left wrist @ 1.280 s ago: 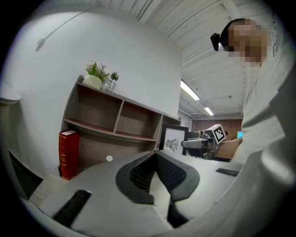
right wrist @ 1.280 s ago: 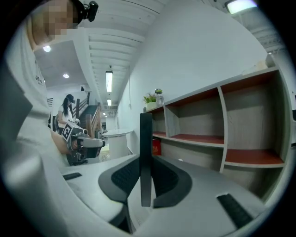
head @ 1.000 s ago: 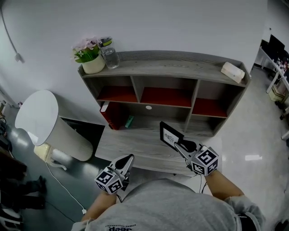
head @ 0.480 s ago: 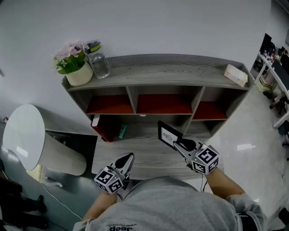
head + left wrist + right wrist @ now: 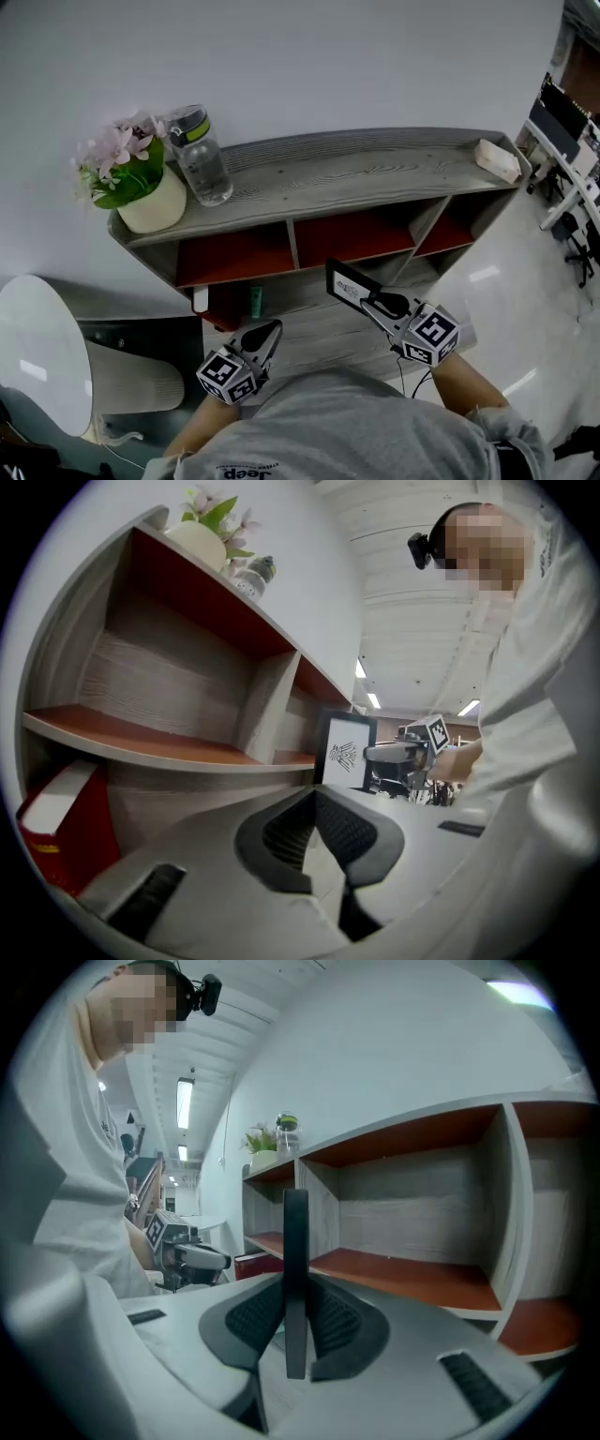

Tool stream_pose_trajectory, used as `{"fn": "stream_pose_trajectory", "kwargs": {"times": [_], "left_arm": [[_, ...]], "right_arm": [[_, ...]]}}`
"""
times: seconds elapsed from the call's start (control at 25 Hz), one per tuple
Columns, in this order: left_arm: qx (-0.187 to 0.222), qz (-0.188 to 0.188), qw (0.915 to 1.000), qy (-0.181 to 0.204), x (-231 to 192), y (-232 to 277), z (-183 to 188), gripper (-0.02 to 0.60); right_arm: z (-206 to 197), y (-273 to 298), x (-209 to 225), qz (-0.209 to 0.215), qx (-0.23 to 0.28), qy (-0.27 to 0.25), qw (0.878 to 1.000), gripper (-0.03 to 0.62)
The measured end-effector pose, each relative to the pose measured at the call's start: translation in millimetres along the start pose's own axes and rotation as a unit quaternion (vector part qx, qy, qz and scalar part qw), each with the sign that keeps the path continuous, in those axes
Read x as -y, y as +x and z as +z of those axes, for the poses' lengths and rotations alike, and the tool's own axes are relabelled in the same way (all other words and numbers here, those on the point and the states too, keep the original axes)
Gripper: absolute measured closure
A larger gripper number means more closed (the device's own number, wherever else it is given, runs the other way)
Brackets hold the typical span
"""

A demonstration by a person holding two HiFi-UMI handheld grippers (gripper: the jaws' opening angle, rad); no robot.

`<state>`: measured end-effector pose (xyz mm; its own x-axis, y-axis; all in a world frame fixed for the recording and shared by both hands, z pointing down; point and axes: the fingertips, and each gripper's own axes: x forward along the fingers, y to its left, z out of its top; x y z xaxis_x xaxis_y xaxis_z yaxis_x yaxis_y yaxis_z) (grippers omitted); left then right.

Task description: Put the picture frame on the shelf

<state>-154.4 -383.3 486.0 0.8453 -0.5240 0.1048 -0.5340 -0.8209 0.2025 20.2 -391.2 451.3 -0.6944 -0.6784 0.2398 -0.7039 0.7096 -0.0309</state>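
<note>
The picture frame (image 5: pixel 348 283), black-edged with a white print, is upright in my right gripper (image 5: pixel 378 302), whose jaws are shut on its lower edge. It hangs over the grey desk board (image 5: pixel 309 328), just in front of the shelf unit's (image 5: pixel 356 173) middle red-floored compartment (image 5: pixel 352 239). The right gripper view shows the frame (image 5: pixel 295 1241) edge-on between the pads, with that compartment (image 5: pixel 403 1274) straight behind. My left gripper (image 5: pixel 266 334) hovers low at the desk's front left, shut with nothing in it. From the left gripper view, the frame (image 5: pixel 345 752) faces me.
On the shelf top stand a flower pot (image 5: pixel 150 202) and a water bottle (image 5: pixel 202 159) at the left, and a pale box (image 5: pixel 497 159) at the right. A red book (image 5: pixel 220 305) and a small teal thing (image 5: pixel 255 300) sit under the left compartment. A white round shade (image 5: pixel 37 347) is at the far left.
Both grippers have moved toward the shelf, which now looms larger and nearer in the head view. The frame has stayed in the right gripper, and the left jaws stay shut.
</note>
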Motion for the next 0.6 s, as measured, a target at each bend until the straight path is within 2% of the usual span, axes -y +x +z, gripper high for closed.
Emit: {"fn": "stream_pose_trajectory", "kwargs": {"times": [0.12,0.4,0.48,0.6], "left_arm": [[0.0,-0.002,1.0,-0.005,-9.2,8.4,-1.0,0.569],[0.022,0.034,0.9989,-0.025,-0.6,35.3,4.2,0.569],[0.021,0.043,0.9986,-0.023,2.7,39.5,2.5,0.569],[0.023,0.058,0.9976,-0.03,6.5,40.0,0.7,0.569]], "right_arm": [[6.7,4.4,0.8,0.008,0.0,0.002,1.0,0.514],[8.2,-3.0,16.3,0.063,0.0,0.004,0.998,0.514],[8.0,-5.1,20.9,0.078,0.008,0.023,0.997,0.514],[6.9,-6.9,27.2,0.097,0.025,0.094,0.991,0.514]]}}
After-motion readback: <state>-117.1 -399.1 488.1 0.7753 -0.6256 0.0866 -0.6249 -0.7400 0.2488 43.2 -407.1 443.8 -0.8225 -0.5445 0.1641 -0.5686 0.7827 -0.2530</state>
